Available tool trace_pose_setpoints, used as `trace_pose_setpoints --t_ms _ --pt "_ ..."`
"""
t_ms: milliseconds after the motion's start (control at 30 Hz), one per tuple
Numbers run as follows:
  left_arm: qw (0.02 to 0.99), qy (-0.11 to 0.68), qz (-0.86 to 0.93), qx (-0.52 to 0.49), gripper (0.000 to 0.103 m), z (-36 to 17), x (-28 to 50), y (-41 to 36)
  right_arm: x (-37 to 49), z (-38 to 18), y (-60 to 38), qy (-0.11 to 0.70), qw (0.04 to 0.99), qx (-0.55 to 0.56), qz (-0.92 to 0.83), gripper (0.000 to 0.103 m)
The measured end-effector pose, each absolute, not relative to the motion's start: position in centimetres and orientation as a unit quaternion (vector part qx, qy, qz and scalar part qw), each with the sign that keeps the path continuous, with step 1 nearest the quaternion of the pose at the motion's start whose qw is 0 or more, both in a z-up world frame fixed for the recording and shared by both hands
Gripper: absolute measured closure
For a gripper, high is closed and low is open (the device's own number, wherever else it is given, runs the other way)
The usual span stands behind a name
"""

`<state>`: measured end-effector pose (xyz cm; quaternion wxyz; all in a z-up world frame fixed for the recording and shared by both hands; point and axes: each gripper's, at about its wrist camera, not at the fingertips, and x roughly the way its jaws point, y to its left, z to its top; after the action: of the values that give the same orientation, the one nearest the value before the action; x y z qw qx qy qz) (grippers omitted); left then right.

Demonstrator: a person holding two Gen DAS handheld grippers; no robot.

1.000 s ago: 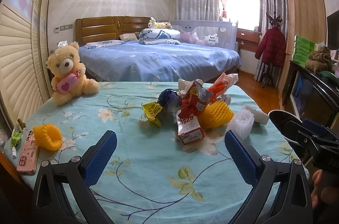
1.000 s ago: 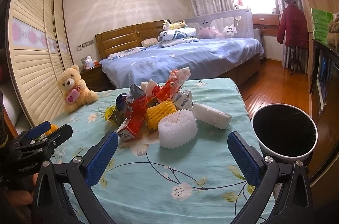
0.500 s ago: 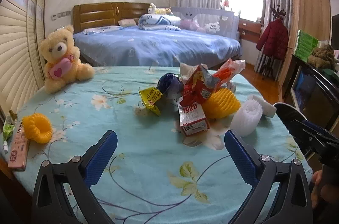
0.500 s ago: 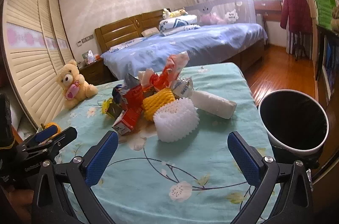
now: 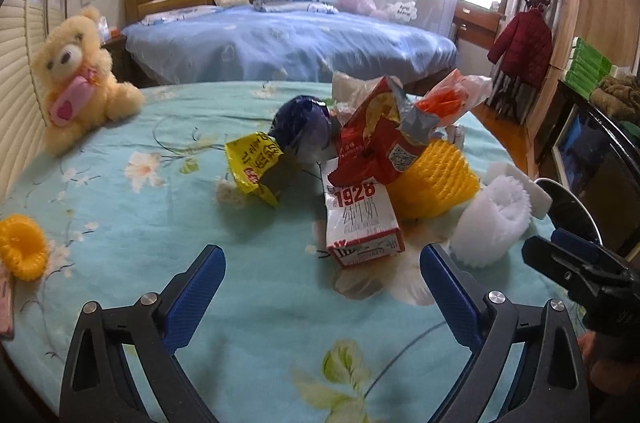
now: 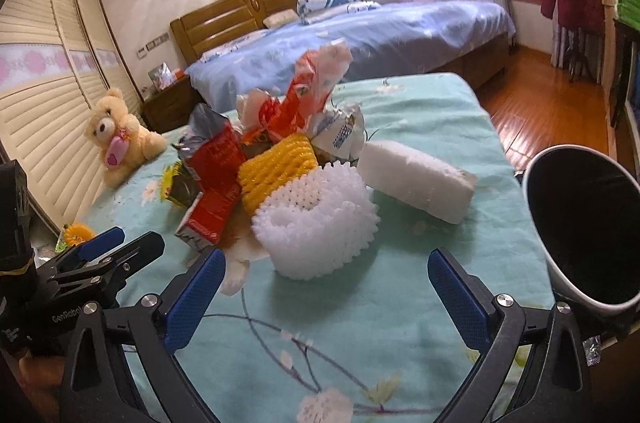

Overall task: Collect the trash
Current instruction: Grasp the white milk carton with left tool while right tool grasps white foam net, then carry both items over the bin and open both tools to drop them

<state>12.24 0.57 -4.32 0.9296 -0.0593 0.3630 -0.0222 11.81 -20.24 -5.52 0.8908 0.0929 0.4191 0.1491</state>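
A pile of trash lies on the floral tablecloth (image 5: 168, 223): a red-and-white milk carton (image 5: 360, 223), a red snack bag (image 5: 376, 151), a yellow wrapper (image 5: 256, 167), a dark blue wrapper (image 5: 304, 127), yellow foam net (image 5: 436, 183) and white foam net (image 6: 316, 223). A white foam block (image 6: 416, 179) lies behind the white net. My left gripper (image 5: 322, 287) is open just short of the carton. My right gripper (image 6: 326, 287) is open, close in front of the white foam net. The black-lined bin (image 6: 588, 231) stands at the table's right edge.
A teddy bear (image 5: 76, 75) sits at the table's far left. A second yellow foam net (image 5: 22, 247) and a pink phone (image 5: 5, 307) lie near the left edge. Beyond the table are a blue bed (image 5: 288, 43), wooden floor (image 6: 548, 83) and a dark cabinet (image 5: 592, 159).
Both grippers have moved forward toward the trash pile, which now looks larger. Both stay open. Nothing on the table has shifted.
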Motion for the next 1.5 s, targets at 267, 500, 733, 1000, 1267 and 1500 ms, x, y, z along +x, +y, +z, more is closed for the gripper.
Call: trace_pose_setpoints --t_ms 267,500,733,1000,1267,1500 --pt "0.914 0.4 -0.03 -0.058 0.017 -5.8 16.2 0.0 13.9 -6.8 -20.1 0.443 0.875 0.104 0.165 0.021" --pt "0.906 0.418 -0.052 -0.049 0.056 -6.2 17.0 -0.5 14.0 -6.8 -19.9 0.443 0.87 0.111 0.185 0.069" --pt "0.916 0.393 -0.066 -0.044 0.056 -5.0 13.8 -0.4 12.6 -5.9 -20.3 0.437 0.871 0.12 0.19 0.075" --pt "0.92 0.378 -0.089 -0.054 0.056 -4.2 10.5 -1.1 10.4 -4.8 -21.6 0.426 0.875 0.129 0.19 0.076" --pt "0.926 0.356 -0.118 -0.046 0.056 -2.1 9.0 -2.6 9.0 -3.3 -23.7 0.406 0.886 0.141 0.172 0.077" --pt "0.925 0.348 -0.149 -0.031 0.056 -1.5 8.6 -4.4 8.4 -3.0 -26.5 0.398 0.892 0.157 0.146 0.077"
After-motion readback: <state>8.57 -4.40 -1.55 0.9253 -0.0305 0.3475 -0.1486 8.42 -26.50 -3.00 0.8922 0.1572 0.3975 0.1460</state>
